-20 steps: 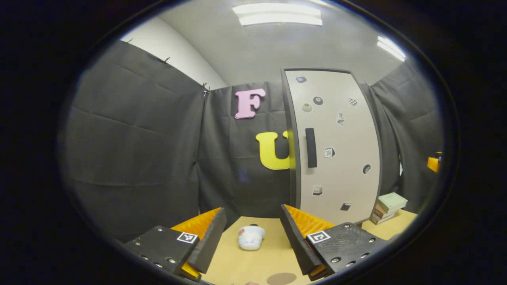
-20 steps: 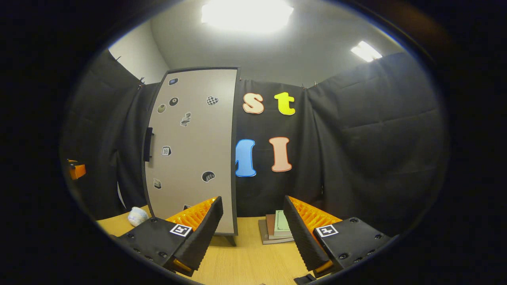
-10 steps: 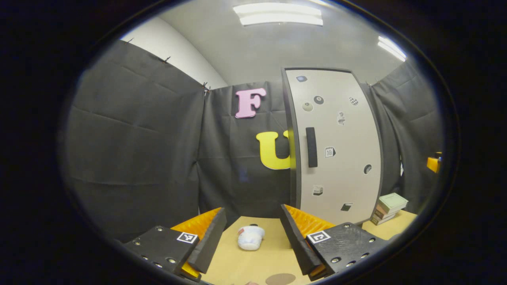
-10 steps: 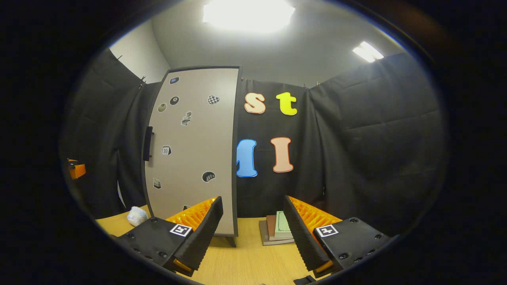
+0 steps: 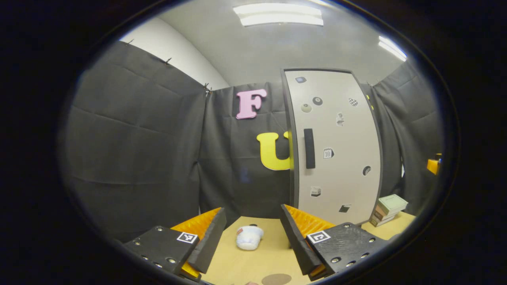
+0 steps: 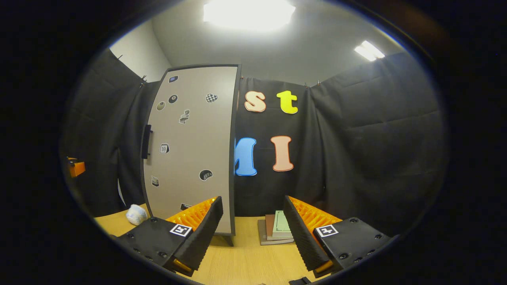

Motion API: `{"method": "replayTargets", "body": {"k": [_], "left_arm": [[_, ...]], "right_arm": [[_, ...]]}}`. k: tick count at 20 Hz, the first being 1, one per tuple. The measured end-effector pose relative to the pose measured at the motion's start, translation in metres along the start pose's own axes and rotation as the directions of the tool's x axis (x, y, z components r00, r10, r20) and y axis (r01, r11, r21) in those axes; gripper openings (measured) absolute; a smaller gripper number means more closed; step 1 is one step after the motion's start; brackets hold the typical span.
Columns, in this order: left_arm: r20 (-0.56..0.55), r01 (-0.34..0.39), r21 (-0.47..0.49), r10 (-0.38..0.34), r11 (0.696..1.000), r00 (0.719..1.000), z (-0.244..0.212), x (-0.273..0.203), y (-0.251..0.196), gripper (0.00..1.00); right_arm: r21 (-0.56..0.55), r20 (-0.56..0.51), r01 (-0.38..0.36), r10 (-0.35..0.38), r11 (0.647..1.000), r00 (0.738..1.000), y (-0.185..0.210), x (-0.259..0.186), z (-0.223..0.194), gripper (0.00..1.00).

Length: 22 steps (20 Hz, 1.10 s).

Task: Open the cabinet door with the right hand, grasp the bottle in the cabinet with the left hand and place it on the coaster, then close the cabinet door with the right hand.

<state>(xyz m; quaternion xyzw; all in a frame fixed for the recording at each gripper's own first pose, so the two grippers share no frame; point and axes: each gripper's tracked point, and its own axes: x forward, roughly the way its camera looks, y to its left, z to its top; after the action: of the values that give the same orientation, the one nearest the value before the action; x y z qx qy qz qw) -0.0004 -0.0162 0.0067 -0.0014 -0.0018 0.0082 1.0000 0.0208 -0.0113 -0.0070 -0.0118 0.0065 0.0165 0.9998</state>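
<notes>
Fingers of the left gripper (image 5: pixel 250 233) stand released at the lower centre of its view, a white object (image 5: pixel 248 238) on the desk (image 5: pixel 253 265) between them. Right of centre, the cabinet door (image 5: pixel 336 146) stays shut, its handle (image 5: pixel 309 148) barely shifted since a second ago. The right gripper (image 6: pixel 253 227) is likewise released and has drifted slightly; opening hasn't begun, so the bottle is hidden.

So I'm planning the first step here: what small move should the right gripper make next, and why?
Probably move the right gripper forward and to its left, toward the dark handle on the cabinet door. The door looks shut, so the bottle can't be reached yet. The gripper is open and empty, hanging well short of the door over the table, so it could close on the handle.
</notes>
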Motion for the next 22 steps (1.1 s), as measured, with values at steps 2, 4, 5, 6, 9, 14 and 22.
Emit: {"method": "replayTargets", "body": {"k": [2, 4, 5, 6, 9, 14, 22], "left_arm": [[-0.001, -0.013, -0.001, 0.013, 1.0, 1.0, 0.001, -0.005, -0.006, 0.82], [-0.002, -0.026, 0.001, 0.026, 1.0, 1.0, 0.001, -0.012, -0.01, 0.82], [-0.003, -0.033, 0.005, 0.033, 0.999, 0.999, 0.001, -0.015, -0.012, 0.82], [-0.004, -0.042, 0.008, 0.042, 0.999, 0.999, 0.001, -0.018, -0.014, 0.82], [-0.004, -0.068, 0.018, 0.068, 0.998, 0.998, 0.004, -0.028, -0.012, 0.82], [0.009, -0.09, 0.032, 0.09, 0.995, 0.996, 0.006, -0.021, 0.001, 0.82], [0.003, -0.107, 0.008, 0.107, 0.994, 0.994, -0.006, 0.013, 0.04, 0.82]], "right_arm": [[-0.003, -0.001, -0.013, 0.013, 1.0, 1.0, -0.002, 0.002, -0.002, 0.97], [0.005, -0.001, -0.033, 0.033, 0.999, 0.999, -0.004, 0.006, -0.002, 0.98], [0.012, 0.001, -0.044, 0.044, 0.999, 0.999, -0.005, 0.008, -0.001, 0.98], [0.02, 0.005, -0.055, 0.055, 0.998, 0.998, -0.004, 0.011, 0.001, 0.97], [0.026, 0.027, -0.088, 0.088, 0.996, 0.996, 0.002, 0.022, 0.008, 0.98], [0.028, 0.066, -0.131, 0.129, 0.991, 0.989, 0.032, 0.04, 0.028, 0.97], [0.057, 0.06, -0.172, 0.168, 0.983, 0.984, 0.105, 0.08, 0.058, 0.97]]}}
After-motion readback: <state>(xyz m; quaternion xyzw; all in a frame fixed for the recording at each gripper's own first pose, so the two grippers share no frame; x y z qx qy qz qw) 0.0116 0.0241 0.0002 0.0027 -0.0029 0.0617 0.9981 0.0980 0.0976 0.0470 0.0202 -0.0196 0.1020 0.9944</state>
